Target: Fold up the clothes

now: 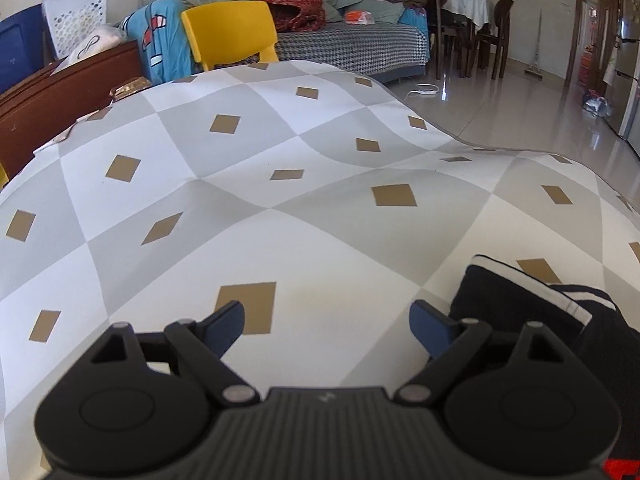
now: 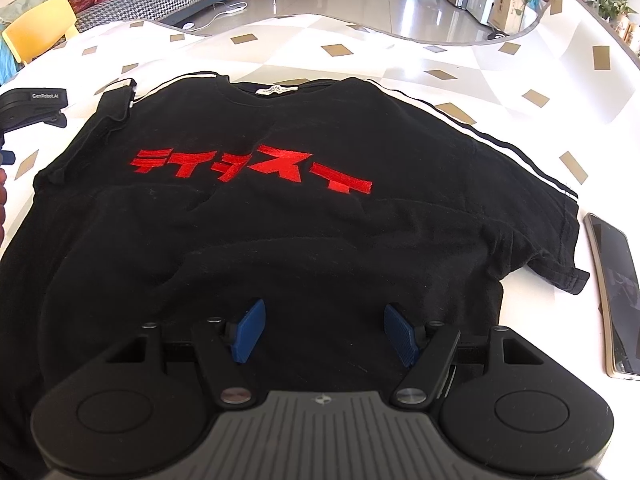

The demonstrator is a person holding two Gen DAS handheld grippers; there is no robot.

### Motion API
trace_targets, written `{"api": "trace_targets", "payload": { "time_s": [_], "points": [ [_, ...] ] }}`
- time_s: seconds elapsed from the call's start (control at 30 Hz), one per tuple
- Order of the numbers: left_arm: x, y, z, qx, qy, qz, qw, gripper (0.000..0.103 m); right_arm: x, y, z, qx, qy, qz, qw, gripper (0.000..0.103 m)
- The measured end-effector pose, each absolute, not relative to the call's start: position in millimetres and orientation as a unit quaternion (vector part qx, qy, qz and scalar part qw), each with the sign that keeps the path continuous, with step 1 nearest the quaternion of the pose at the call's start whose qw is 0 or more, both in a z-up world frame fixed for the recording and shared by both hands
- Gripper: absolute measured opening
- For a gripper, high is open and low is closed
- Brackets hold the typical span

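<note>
One table (image 1: pixel 280 208) under a grey-and-white diamond cloth. One black T-shirt (image 2: pixel 304 216) with red lettering spread flat, front up, across it, neck label at the far edge. Two grippers: right gripper (image 2: pixel 325 332) above the hem, jaws apart, empty; left gripper (image 1: pixel 326 324) beside one striped sleeve (image 1: pixel 520 296), jaws apart, empty. One phone (image 2: pixel 614 300) just beside the other sleeve.

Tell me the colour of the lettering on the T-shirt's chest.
Red lettering on a black T-shirt, clearest in the right wrist view.
</note>
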State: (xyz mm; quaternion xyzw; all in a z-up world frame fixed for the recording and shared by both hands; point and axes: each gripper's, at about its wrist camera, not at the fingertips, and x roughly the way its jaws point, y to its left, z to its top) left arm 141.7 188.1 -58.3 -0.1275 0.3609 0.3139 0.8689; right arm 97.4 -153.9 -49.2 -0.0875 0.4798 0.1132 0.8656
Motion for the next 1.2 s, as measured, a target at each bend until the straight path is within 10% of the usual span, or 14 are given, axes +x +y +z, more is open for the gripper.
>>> {"api": "trace_targets", "payload": {
  "time_s": [1.2],
  "points": [
    [175.1,86.1,-73.8,-0.012,0.384,0.218,0.897,0.095,99.3,-153.2,-49.2,-0.088,0.478,0.120,0.866,0.066]
  ]
}}
